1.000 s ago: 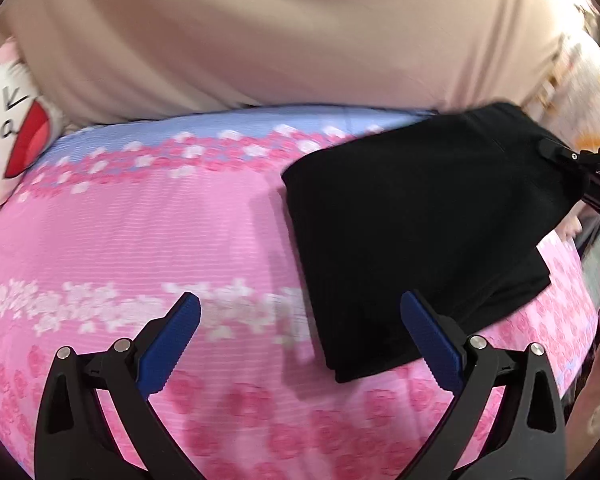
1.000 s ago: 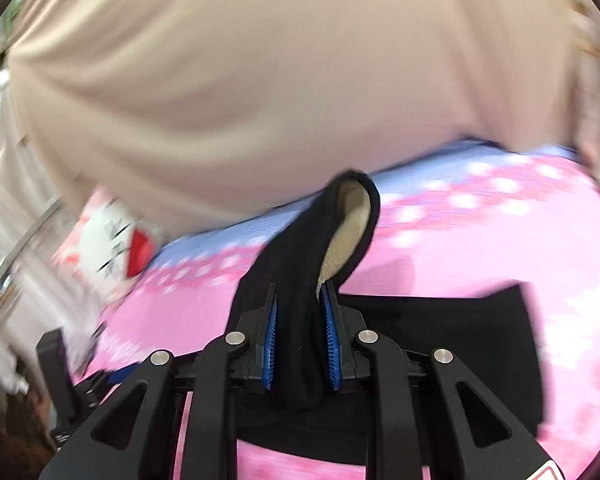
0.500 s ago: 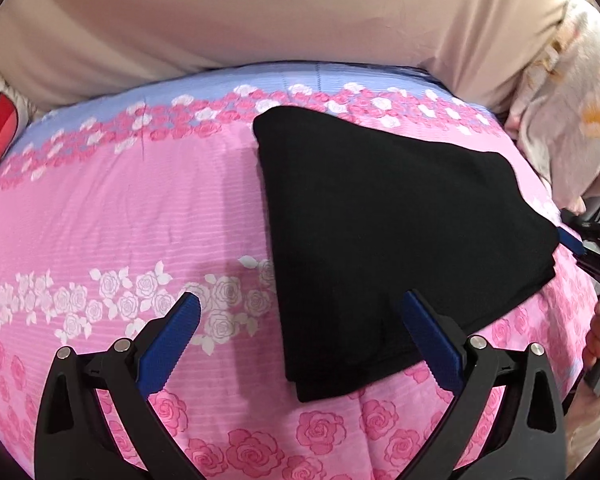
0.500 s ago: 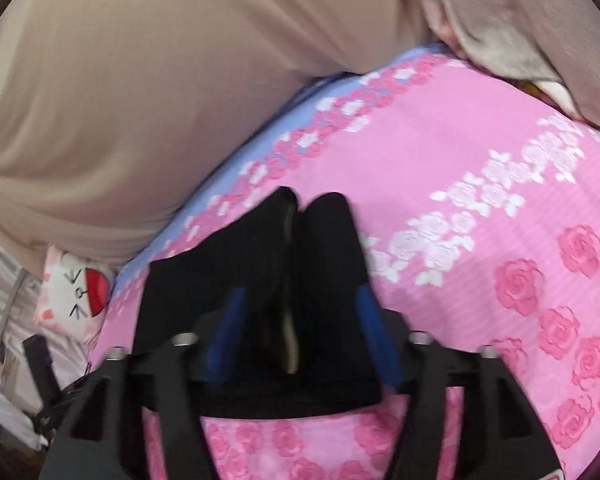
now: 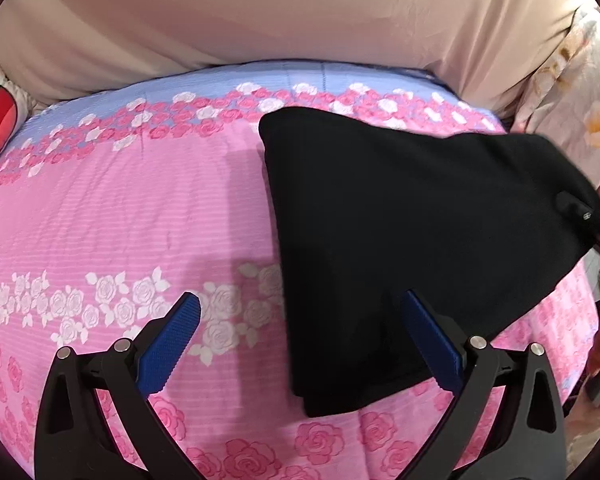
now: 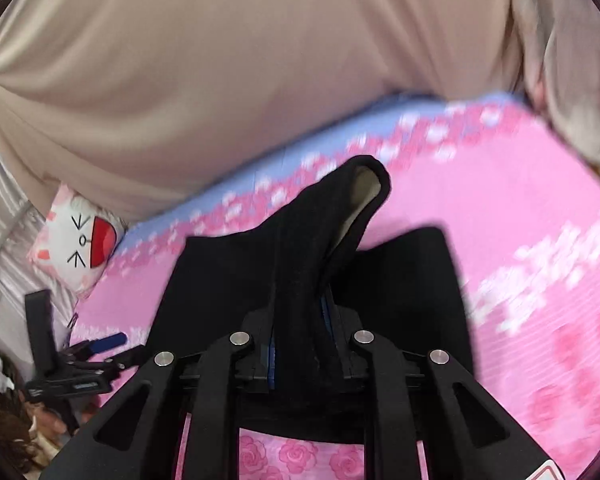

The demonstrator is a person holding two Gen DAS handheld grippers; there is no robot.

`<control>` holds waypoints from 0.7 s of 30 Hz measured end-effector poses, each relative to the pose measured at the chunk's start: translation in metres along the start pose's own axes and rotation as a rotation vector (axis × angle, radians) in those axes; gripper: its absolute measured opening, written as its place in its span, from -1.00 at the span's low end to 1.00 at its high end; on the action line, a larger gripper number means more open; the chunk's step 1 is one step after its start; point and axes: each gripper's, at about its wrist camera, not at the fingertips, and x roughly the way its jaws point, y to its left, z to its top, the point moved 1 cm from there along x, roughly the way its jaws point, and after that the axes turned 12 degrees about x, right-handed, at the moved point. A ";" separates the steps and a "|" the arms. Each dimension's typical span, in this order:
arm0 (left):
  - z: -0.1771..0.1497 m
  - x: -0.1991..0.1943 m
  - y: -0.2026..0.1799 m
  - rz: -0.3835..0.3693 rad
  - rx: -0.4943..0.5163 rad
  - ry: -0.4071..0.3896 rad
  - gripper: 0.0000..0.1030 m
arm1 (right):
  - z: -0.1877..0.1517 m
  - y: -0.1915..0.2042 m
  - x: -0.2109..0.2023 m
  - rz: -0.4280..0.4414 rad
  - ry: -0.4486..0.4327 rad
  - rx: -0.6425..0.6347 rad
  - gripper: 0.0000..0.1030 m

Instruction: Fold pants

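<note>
The right gripper (image 6: 300, 344) has just closed its fingers onto a raised fold of the black pants (image 5: 400, 216), which lie on the bed (image 5: 120, 208); the left gripper (image 5: 300, 340) fingers stand apart beside the pants' edge.

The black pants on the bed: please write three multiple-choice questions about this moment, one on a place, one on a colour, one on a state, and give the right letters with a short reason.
1. Where do the black pants lie?
A. on the pink rose-print bedsheet
B. on a wooden floor
C. inside a basket

2. What colour are the pads of the left gripper?
A. red
B. blue
C. yellow

3. How is the right gripper?
A. open and empty
B. out of view
C. shut on a fold of the pants

Answers:
1 A, the sheet shows all around the pants.
2 B, both pads show blue.
3 C, the cloth stands pinched between its pads.
</note>
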 end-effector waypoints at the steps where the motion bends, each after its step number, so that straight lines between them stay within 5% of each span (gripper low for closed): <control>1: 0.000 0.000 -0.001 -0.007 0.002 -0.005 0.90 | 0.001 -0.011 0.001 -0.032 -0.001 0.006 -0.67; 4: 0.001 0.011 -0.008 -0.054 0.013 0.010 0.91 | -0.013 -0.064 0.034 -0.125 0.120 0.109 -0.39; 6: 0.000 0.025 -0.010 -0.083 0.000 0.031 0.90 | -0.019 -0.083 0.033 -0.053 0.091 0.207 -0.35; 8: -0.001 0.038 -0.009 -0.108 -0.028 0.048 0.91 | -0.018 -0.081 0.018 -0.064 0.054 0.229 -0.08; 10: -0.002 0.048 -0.004 -0.159 -0.087 0.056 0.91 | -0.016 -0.078 0.012 -0.118 0.003 0.182 0.59; 14: -0.005 0.060 0.006 -0.240 -0.206 -0.014 0.91 | -0.026 -0.092 0.042 -0.109 0.129 0.214 0.59; 17: -0.002 0.063 0.001 -0.225 -0.184 -0.039 0.91 | -0.031 -0.090 0.049 -0.079 0.102 0.227 0.59; 19: -0.001 0.063 0.000 -0.235 -0.183 -0.071 0.86 | -0.031 -0.084 0.047 -0.067 0.094 0.247 0.28; 20: 0.001 0.063 0.000 -0.272 -0.175 -0.084 0.24 | -0.030 -0.081 0.046 -0.055 0.094 0.253 0.00; 21: 0.004 0.065 0.000 -0.309 -0.166 -0.076 -0.12 | -0.029 -0.074 0.042 -0.048 0.086 0.249 -0.21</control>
